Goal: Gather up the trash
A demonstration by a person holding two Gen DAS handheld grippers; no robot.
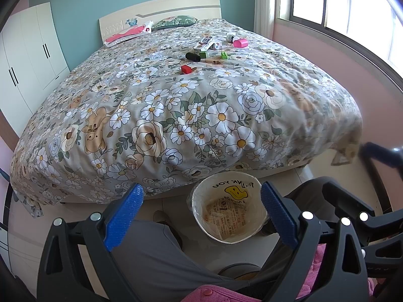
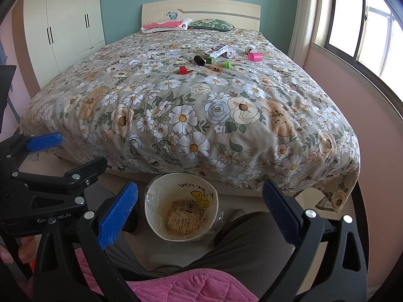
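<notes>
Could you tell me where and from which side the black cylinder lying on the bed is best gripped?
The black cylinder lies on its side on the quilt. Probably best to come from above and close the fingers across the middle of its round body, since the green block sits close beside one end.

Bedroom with teal back wall [image 2: 126, 5] and pink side wall [image 2: 335, 75]. Double bed [image 2: 201, 115] under floral quilt, cream headboard [image 2: 201, 8], two pillows [image 2: 166, 24] against it. White wardrobe [image 2: 63, 22] at left. Bright daylight through window [image 2: 365, 32] at right. Pale tiled floor [image 2: 161, 251].
</notes>
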